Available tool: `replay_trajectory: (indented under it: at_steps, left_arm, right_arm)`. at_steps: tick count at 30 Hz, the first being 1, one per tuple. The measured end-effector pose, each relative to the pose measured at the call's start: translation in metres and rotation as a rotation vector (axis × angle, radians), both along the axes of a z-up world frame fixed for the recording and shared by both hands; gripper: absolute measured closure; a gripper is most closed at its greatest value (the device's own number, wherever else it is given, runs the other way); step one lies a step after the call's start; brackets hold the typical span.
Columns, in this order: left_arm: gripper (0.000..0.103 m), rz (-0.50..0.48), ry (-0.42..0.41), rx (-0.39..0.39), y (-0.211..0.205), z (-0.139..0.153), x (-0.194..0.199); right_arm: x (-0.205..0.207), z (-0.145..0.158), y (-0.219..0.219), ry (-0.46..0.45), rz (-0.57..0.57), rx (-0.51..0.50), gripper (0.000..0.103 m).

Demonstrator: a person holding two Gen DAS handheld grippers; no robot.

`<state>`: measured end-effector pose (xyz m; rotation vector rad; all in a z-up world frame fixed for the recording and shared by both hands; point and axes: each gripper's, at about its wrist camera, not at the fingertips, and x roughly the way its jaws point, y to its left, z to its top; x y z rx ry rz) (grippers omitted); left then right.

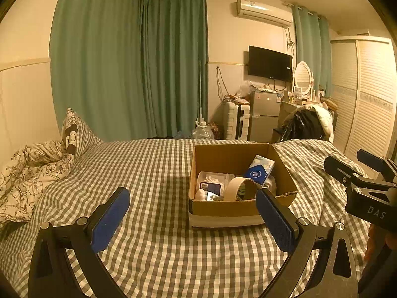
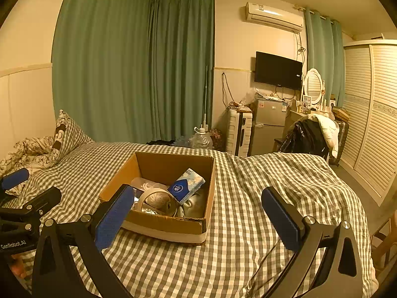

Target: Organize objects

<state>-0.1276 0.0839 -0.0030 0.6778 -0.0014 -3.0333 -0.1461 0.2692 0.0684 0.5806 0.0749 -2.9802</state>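
Observation:
An open cardboard box [image 1: 285,173] stands on the checked bed; it also shows in the right wrist view [image 2: 119,176]. Inside lie a blue-and-white tissue pack [image 1: 259,170] [image 2: 186,185], a wide roll of tape [image 1: 239,188] [image 2: 156,200], a clear plastic container [image 1: 213,181] and other small items. My left gripper [image 1: 193,219] is open and empty, just in front of the box. My right gripper [image 2: 197,219] is open and empty, in front of the box and to its right. Each gripper shows at the edge of the other's view.
The bed [image 1: 153,168] carries a checked cover, with a pillow [image 1: 74,134] and a crumpled floral quilt [image 1: 27,173] at the left. Beyond the bed stand a suitcase [image 2: 239,134], a small fridge [image 2: 269,124], a chair with clothes [image 2: 312,134] and a wardrobe [image 2: 369,114].

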Motion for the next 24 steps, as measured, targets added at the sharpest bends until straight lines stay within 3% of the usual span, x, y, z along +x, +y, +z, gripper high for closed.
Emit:
replay_trajectory:
  at_steps: [24]
  left_arm:
    - [0.000,-0.004,0.002,-0.014,0.0025,-0.0009,0.0026]
  right_arm:
    - [-0.0012,-0.0019,-0.0028,-0.010,0.004,0.001,0.000]
